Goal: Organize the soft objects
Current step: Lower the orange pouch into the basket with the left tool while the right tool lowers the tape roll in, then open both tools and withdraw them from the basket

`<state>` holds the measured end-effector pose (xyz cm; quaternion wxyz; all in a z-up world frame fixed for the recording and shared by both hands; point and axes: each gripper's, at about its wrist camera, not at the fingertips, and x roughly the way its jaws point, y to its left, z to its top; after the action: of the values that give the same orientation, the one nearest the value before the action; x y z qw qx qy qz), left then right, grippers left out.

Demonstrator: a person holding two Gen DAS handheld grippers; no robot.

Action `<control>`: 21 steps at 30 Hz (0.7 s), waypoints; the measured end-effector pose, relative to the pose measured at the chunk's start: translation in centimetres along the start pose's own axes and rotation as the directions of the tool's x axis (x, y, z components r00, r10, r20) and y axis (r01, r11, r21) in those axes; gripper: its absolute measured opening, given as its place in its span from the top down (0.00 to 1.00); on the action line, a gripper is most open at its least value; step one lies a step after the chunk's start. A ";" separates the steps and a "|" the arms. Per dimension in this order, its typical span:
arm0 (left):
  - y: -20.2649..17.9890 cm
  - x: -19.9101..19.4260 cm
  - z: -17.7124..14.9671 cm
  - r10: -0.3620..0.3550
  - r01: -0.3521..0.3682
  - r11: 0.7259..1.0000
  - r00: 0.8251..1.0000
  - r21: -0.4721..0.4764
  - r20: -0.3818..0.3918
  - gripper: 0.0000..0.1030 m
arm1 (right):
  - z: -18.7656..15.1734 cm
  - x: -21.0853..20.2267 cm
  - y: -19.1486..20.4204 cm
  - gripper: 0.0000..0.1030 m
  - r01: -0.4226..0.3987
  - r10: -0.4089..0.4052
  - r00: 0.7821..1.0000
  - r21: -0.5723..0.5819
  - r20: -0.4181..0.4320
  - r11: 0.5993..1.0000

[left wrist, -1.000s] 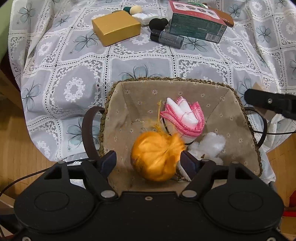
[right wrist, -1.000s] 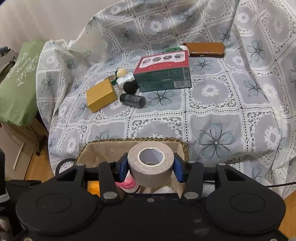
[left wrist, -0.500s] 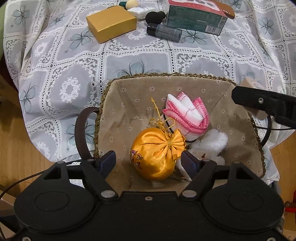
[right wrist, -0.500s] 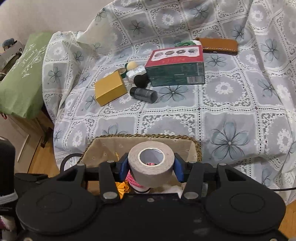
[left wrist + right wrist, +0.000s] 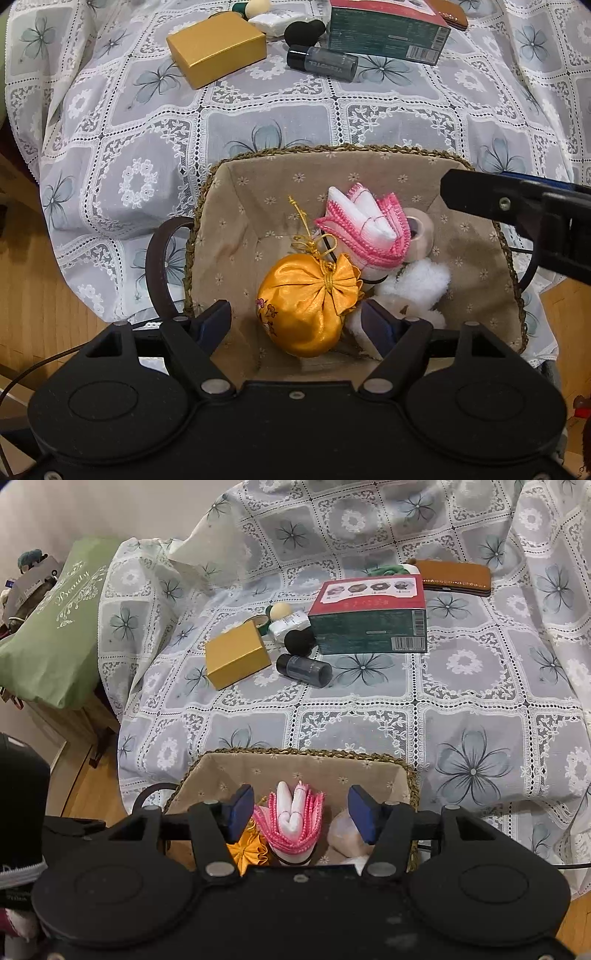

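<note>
Left wrist view, left gripper [image 5: 297, 319] spread wide, empty, above lined basket [image 5: 236, 192], gold satin pouch [image 5: 308, 301] between its fingers, untouched, pink-edged cloth [image 5: 365, 225] at one o'clock, tape roll [image 5: 421, 232] beyond, right gripper [image 5: 301, 812] likewise released, empty.

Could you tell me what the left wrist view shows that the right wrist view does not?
Only the left wrist view shows the white fluffy toy, the tape roll lying in the basket, and the whole orange pouch.

Only the right wrist view shows the green pillow and the whole brown case.

Both show the basket, pink-edged cloth, gold box, dark bottle and green box.
</note>
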<state>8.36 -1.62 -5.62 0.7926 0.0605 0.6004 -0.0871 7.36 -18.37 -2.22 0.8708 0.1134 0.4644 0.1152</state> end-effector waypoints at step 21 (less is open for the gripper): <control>-0.2 0.2 0.1 0.018 -0.018 1.000 1.000 0.011 -0.003 0.29 | -0.3 0.5 -0.9 0.42 0.044 -0.043 0.998 0.030 -0.035 0.999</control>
<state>8.41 -1.88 -5.79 0.7921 0.0701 0.6006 -0.0831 7.47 -19.08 -3.07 0.8630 0.1147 0.4835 0.0910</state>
